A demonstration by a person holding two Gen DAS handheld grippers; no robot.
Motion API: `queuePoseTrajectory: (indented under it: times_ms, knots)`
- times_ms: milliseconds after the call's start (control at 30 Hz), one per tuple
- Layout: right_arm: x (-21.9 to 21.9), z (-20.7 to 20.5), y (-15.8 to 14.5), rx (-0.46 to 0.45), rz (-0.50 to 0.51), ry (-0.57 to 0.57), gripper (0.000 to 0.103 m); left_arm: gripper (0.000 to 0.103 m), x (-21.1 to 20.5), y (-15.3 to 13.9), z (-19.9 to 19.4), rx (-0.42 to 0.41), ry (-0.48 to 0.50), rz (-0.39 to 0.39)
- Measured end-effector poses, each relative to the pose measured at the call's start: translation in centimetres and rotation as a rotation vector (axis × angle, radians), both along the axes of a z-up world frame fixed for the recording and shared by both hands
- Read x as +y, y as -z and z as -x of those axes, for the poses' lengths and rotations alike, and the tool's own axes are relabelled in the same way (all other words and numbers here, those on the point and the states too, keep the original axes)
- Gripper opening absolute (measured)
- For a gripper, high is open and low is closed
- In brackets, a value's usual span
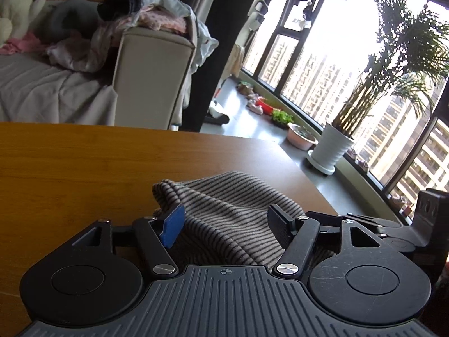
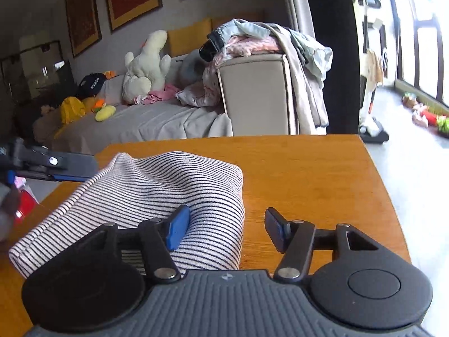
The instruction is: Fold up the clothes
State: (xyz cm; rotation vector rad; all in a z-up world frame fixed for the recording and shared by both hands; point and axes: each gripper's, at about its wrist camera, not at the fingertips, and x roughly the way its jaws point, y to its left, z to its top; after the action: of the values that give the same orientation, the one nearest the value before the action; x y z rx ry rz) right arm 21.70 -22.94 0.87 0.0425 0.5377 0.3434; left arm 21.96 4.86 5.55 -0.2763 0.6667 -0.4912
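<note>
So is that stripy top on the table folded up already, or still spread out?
Folded. The striped garment lies as a compact, layered bundle with a doubled edge on the wooden table, not spread flat. Whether more folds remain, cannot tell.

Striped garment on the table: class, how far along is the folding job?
Done: the striped garment lies in a folded bundle on the table. In hand: nothing gripped; the left gripper and right gripper are both open. Left: the pile of clothes on the sofa arm looks unfolded.
</note>
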Motion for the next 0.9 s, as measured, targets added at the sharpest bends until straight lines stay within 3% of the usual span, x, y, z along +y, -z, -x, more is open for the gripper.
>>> queuePoseTrajectory:
  times_ms: [67,133,233,400,500,533,600,633,667,700,800,900]
  knots:
    - [0.3,0.5,-0.3,-0.021,0.023,0.009,0.059,0.079,0.5,-0.4,1.6,0.023,0.016,0.03]
    - [0.8,2.2,-1.1,-0.081,0.05,-0.019,0.059,0.079,0.1,0.2,3.1,0.063,0.055,-0.001]
    - [1.6,5.9,-2.4,-0.178,0.083,-0.12,0.071,0.071,0.3,1.8,4.8,0.112,0.085,-0.02]
    - [4.5,11.9,-3.1,-0.281,0.182,-0.343,0.079,0.064,3.3,2.4,6.3,0.1,0.041,0.077]
    - [7.3,12.9,-1.3,-0.311,0.309,-0.39,0.078,0.063,4.6,2.3,6.3,0.092,0.016,0.112]
    - [8.4,12.7,-0.4,-0.32,0.364,-0.384,0.077,0.061,4.7,2.4,6.1,0.1,0.01,0.115]
    - [9.4,11.9,0.2,-0.303,0.385,-0.381,0.037,0.055,4.5,2.8,5.6,0.115,0.012,0.11]
    - [9.3,11.3,-0.3,-0.282,0.343,-0.373,0.034,0.05,4.3,3.1,5.4,0.124,0.015,0.108]
    - [8.6,10.7,-1.3,-0.258,0.263,-0.36,0.023,0.048,4.3,3.3,5.3,0.133,0.019,0.111]
    - [7.4,10.0,-2.9,-0.233,0.154,-0.34,0.02,0.044,4.4,3.5,5.2,0.143,0.025,0.119]
    - [3.8,7.7,-6.9,-0.178,-0.148,-0.293,0.019,0.033,3.6,3.7,5.0,0.141,0.063,0.136]
    - [2.3,5.4,-7.7,-0.087,-0.326,-0.312,0.017,0.033,1.9,3.9,4.7,0.13,0.113,0.142]
